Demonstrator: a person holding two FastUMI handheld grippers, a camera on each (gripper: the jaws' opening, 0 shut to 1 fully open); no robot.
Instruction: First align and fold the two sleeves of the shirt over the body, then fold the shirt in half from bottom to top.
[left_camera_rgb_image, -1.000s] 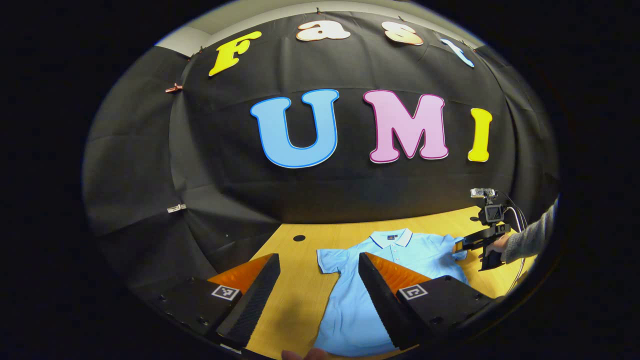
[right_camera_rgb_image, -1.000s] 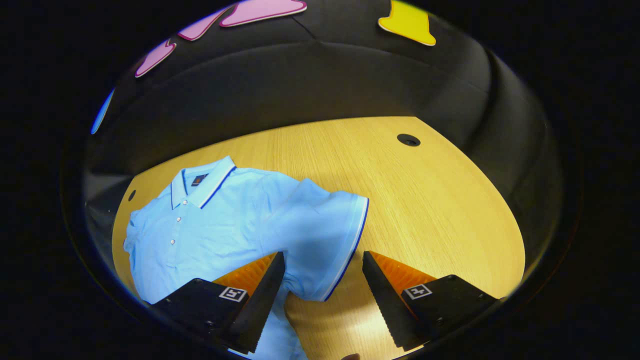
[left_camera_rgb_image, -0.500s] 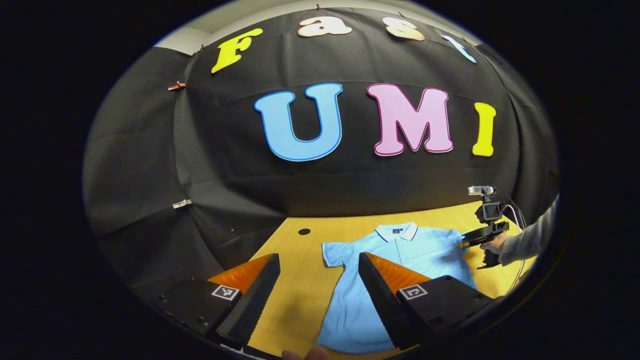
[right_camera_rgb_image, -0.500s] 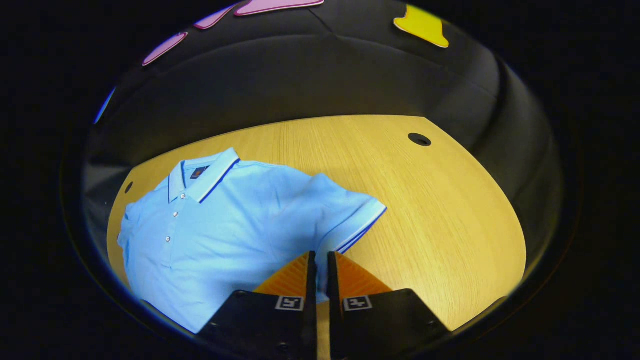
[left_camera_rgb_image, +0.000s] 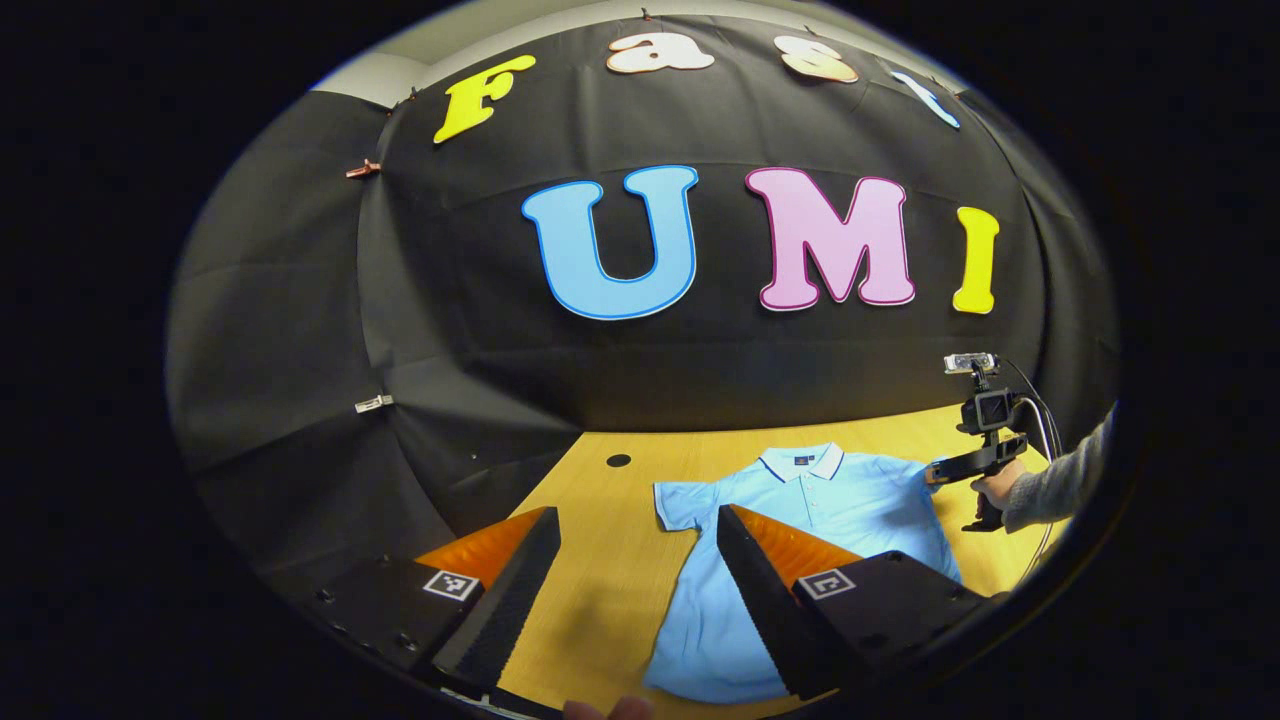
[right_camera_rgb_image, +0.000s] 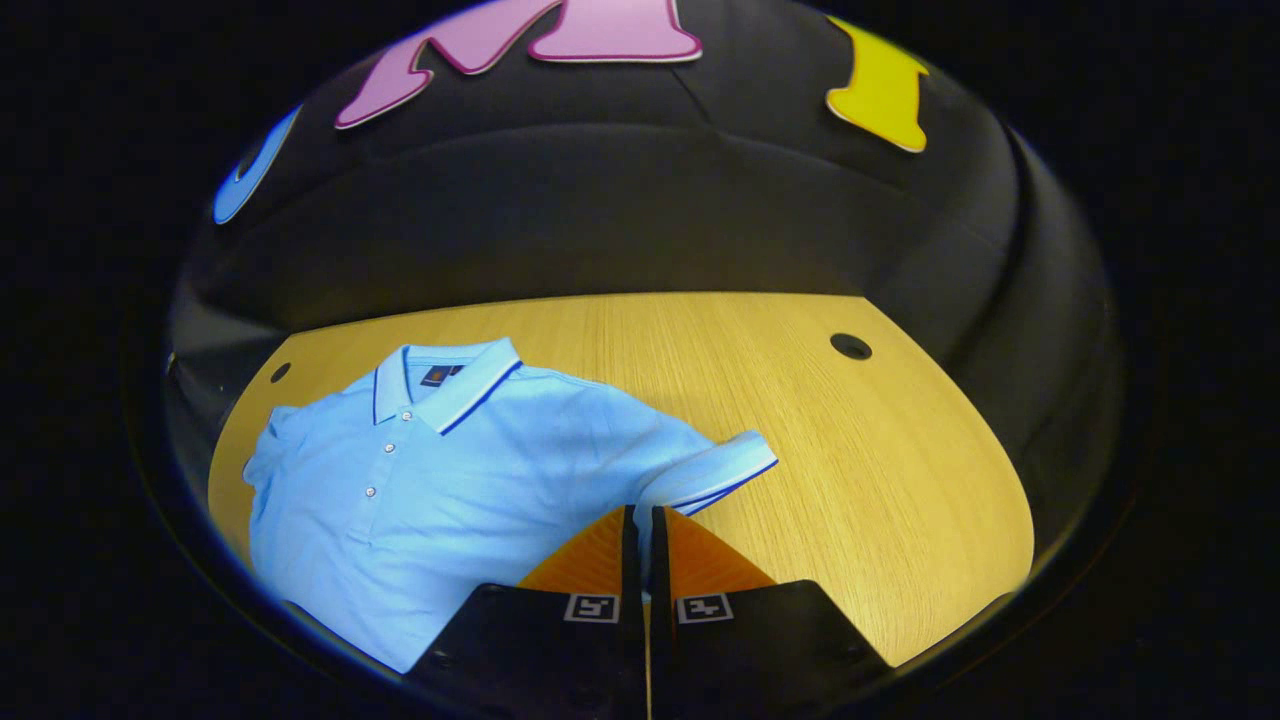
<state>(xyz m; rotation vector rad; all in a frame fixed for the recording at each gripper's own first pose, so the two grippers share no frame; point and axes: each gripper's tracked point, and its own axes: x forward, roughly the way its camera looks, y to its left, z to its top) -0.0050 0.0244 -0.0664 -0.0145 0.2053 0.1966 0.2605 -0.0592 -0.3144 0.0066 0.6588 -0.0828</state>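
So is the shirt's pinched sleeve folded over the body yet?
Not yet. The right gripper is shut on the sleeve, which is lifted and bunched beside the shirt body, not laid across it.

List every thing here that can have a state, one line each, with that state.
shirt: spread face up on the table, collar away from the person, not folded in half.
right sleeve: pinched and lifted off the table.
left sleeve: flat, unfolded.
right claw: shut on the right sleeve.
left claw: open, holding nothing.
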